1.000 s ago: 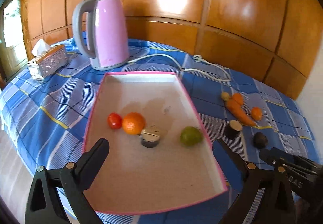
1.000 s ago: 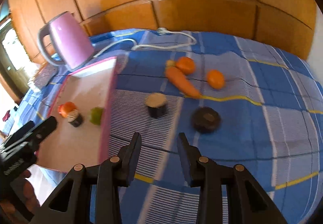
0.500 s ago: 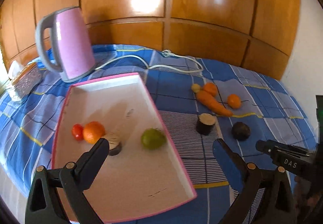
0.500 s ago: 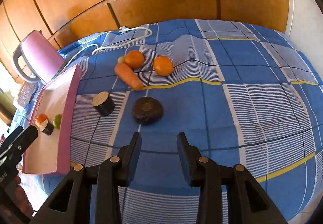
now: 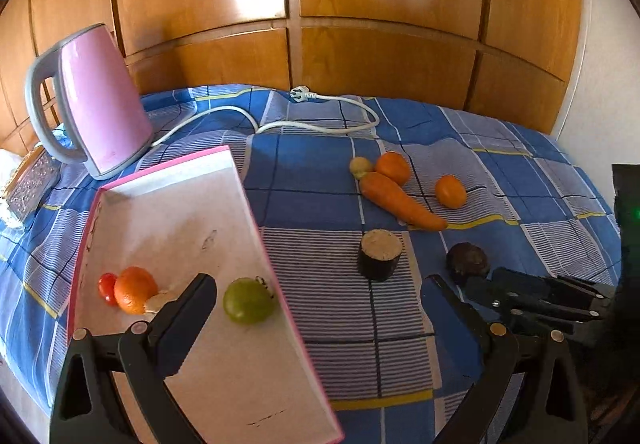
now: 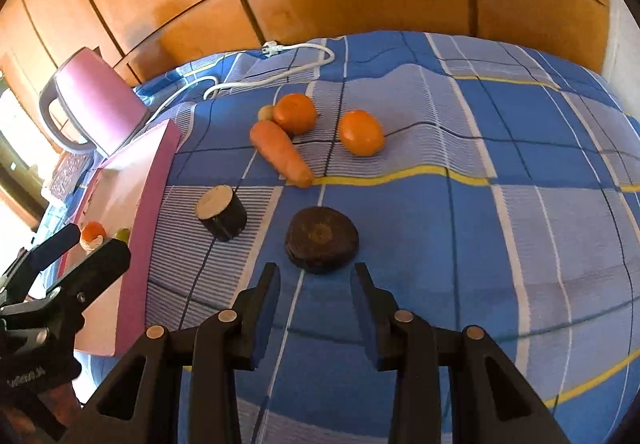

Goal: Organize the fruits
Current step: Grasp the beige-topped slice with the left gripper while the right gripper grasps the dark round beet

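The dark round fruit lay on the blue checked cloth, just ahead of the right gripper, whose narrowly parted jaws held nothing. A dark cut cylinder stood near it on the left; beyond lay a carrot touching an orange, and a second orange apart. Bare cloth stretched to the right. The pink-rimmed tray held a green fruit near its right rim. The left gripper hung wide, empty, astride that rim. A pink kettle stood behind.
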Demonstrator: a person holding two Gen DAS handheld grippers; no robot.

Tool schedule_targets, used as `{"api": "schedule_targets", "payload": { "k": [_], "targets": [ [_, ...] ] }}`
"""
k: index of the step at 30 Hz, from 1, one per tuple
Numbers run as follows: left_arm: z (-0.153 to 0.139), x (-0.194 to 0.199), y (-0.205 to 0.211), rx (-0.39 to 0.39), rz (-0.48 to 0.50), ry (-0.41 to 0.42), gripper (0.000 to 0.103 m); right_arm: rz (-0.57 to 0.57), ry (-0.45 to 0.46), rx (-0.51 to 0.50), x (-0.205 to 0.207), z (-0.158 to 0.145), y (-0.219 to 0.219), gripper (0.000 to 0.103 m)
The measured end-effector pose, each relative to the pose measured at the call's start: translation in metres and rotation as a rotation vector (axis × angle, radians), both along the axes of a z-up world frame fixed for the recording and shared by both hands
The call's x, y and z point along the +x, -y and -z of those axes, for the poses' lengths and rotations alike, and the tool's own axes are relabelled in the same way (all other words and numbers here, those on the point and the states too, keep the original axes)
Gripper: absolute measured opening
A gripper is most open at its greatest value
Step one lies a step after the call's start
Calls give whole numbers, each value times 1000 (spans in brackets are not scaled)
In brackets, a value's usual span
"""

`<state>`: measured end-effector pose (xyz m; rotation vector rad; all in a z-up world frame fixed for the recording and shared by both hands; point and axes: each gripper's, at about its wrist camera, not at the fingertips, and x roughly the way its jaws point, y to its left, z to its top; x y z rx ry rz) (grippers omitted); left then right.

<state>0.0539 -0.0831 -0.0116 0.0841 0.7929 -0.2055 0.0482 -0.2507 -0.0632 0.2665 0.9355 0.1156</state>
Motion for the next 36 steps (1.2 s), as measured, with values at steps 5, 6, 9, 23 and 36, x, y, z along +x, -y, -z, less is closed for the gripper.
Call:
{"api": "schedule_targets", "payload": {
  "k": [5,6,9,23,36],
  "targets": [
    [8,13,10,-15,-7,-50,102,-26,11,-36,13,6,-1,40],
    [10,16,13,-16,-7,-60,102,-32,18,-40,16,6,0,41],
    [13,22,21,-8,1,-80,98,-60,34,-45,21,8,0,41],
    [40,53,59,28,53,-172,62,-40,55,-12,24,13,36,34],
    [53,66,59,24,28,-183,52,-87,77,-63,39,12,24,59]
  ]
}}
